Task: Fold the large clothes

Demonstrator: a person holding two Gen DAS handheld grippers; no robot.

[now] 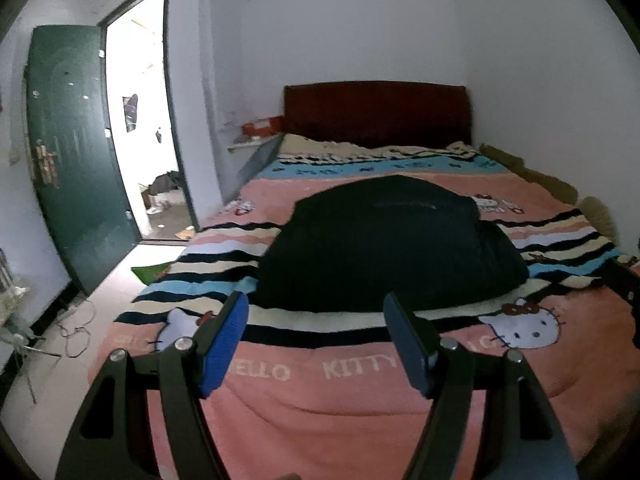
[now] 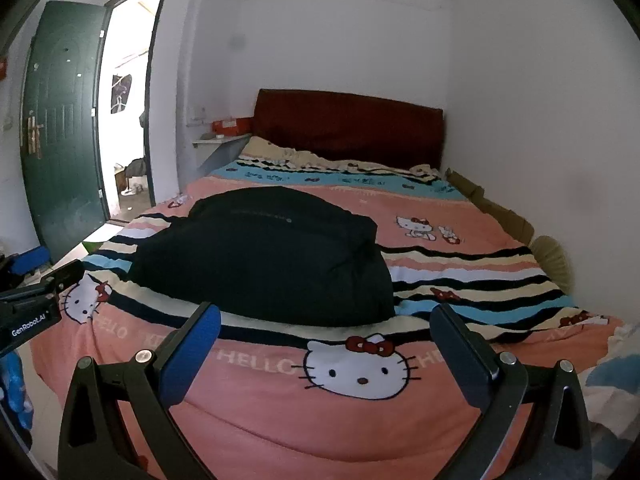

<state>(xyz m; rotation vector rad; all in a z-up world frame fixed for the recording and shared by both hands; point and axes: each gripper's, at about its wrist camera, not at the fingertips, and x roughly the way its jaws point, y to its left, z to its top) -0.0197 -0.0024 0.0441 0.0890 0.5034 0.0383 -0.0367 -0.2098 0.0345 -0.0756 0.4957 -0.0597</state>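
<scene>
A: Lying on the striped band of the Hello Kitty bedspread (image 1: 304,408), a dark garment (image 1: 384,248), bunched into a rounded mound, about mid-bed.

B: Confirmed from the right wrist view: same dark garment (image 2: 272,256), left of centre, its near edge over the black and cream stripes of the bedspread (image 2: 280,420).

A: Left gripper (image 1: 316,340): jaws spread wide, nothing between the blue pads; it hangs over the foot of the bed, apart from the garment.

B: Right gripper (image 2: 326,354): jaws likewise released, empty, above the printed cat face. The left unit's body shows at the left edge of this view.

A: Surroundings: red headboard (image 1: 376,112) against the white wall; green door (image 1: 72,152) standing open at left.
</scene>
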